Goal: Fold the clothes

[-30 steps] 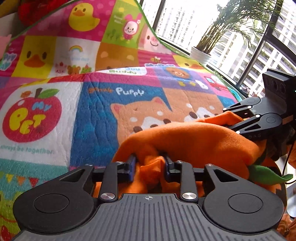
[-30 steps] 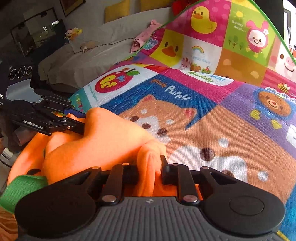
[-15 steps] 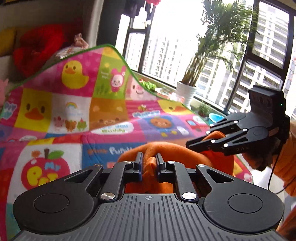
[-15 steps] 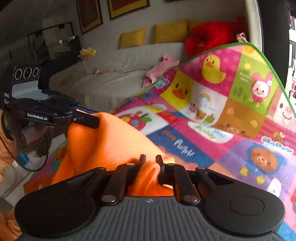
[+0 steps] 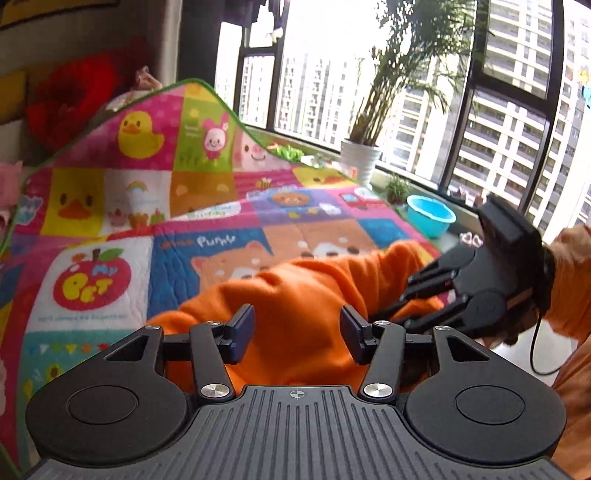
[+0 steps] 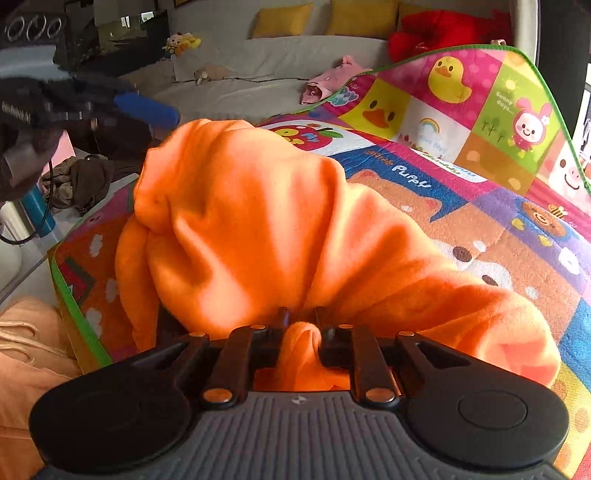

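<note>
Orange fleece garment (image 6: 258,229), soft and thick, lies bunched near the patchwork play mat's (image 5: 110,236) front edge; folding appears barely begun. Left gripper (image 5: 297,328): fingers spread wide, holding nothing. Right gripper (image 6: 300,325): fingers closed, pinching a fold of the garment's fleece.

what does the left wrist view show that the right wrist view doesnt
Only the left wrist view shows the tall windows, the potted palm in a white pot, the turquoise plastic bowl, and the left tool open over the cloth. Only the right wrist view shows the grey sofa with yellow cushions and the right tool shut on fabric. Both show the orange fleece garment and the colourful cartoon-patchwork blanket.
</note>
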The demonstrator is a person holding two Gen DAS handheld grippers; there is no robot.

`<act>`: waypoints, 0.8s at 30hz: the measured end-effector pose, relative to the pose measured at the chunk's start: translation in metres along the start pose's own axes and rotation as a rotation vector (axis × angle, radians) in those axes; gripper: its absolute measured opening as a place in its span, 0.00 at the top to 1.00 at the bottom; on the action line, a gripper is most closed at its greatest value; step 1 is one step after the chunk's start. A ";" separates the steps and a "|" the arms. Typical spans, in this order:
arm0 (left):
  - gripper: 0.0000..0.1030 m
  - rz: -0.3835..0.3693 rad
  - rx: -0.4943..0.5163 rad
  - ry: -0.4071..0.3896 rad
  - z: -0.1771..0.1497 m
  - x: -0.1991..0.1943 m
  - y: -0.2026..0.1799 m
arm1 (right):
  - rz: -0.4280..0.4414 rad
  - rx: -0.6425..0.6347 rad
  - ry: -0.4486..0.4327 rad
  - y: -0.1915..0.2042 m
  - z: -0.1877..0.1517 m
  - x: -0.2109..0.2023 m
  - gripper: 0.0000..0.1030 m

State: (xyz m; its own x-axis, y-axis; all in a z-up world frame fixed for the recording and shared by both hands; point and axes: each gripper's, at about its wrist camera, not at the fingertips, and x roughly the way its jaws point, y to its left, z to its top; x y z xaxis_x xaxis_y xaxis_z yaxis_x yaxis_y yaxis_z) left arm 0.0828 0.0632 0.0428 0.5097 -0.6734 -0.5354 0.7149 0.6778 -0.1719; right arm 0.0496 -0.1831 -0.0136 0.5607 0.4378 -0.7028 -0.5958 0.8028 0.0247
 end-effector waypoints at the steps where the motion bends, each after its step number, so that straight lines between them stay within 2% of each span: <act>1: 0.41 -0.010 -0.013 -0.033 0.006 -0.003 -0.002 | -0.004 0.000 -0.002 0.002 -0.001 0.000 0.84; 2: 0.40 -0.019 -0.026 -0.066 0.013 -0.005 -0.003 | -0.006 0.002 -0.002 0.003 -0.001 -0.001 0.83; 3: 0.40 -0.030 -0.041 -0.052 0.012 0.003 -0.005 | -0.004 0.002 -0.004 0.004 -0.001 -0.005 0.83; 6: 0.45 -0.053 -0.079 0.060 -0.006 0.044 -0.010 | 0.003 -0.002 -0.010 0.004 0.003 -0.018 0.81; 9: 0.46 -0.030 -0.076 0.213 -0.044 0.080 -0.016 | -0.007 0.010 -0.105 -0.004 0.016 -0.050 0.59; 10: 0.46 -0.019 -0.068 0.236 -0.054 0.085 -0.019 | -0.024 0.012 -0.147 -0.007 0.021 -0.060 0.48; 11: 0.46 -0.013 -0.060 0.245 -0.061 0.087 -0.021 | -0.053 0.012 -0.192 -0.011 0.027 -0.069 0.42; 13: 0.46 -0.004 -0.049 0.238 -0.065 0.085 -0.025 | -0.086 0.030 -0.227 -0.017 0.035 -0.073 0.42; 14: 0.45 -0.004 -0.054 0.237 -0.065 0.084 -0.024 | -0.087 0.046 -0.218 -0.021 0.036 -0.067 0.42; 18: 0.44 -0.008 -0.069 0.232 -0.066 0.083 -0.020 | -0.106 0.046 -0.029 -0.017 0.013 -0.014 0.41; 20: 0.44 -0.011 -0.072 0.232 -0.067 0.083 -0.020 | -0.133 0.013 -0.014 -0.009 0.000 -0.004 0.32; 24: 0.42 -0.014 -0.082 0.230 -0.066 0.081 -0.018 | -0.177 -0.037 -0.011 0.004 -0.020 0.006 0.30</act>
State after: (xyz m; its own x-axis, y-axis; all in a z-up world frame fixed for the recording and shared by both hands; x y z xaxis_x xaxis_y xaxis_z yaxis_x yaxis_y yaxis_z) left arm 0.0796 0.0158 -0.0518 0.3706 -0.6044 -0.7052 0.6755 0.6965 -0.2419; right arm 0.0391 -0.1849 -0.0317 0.6650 0.2954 -0.6859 -0.5079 0.8522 -0.1254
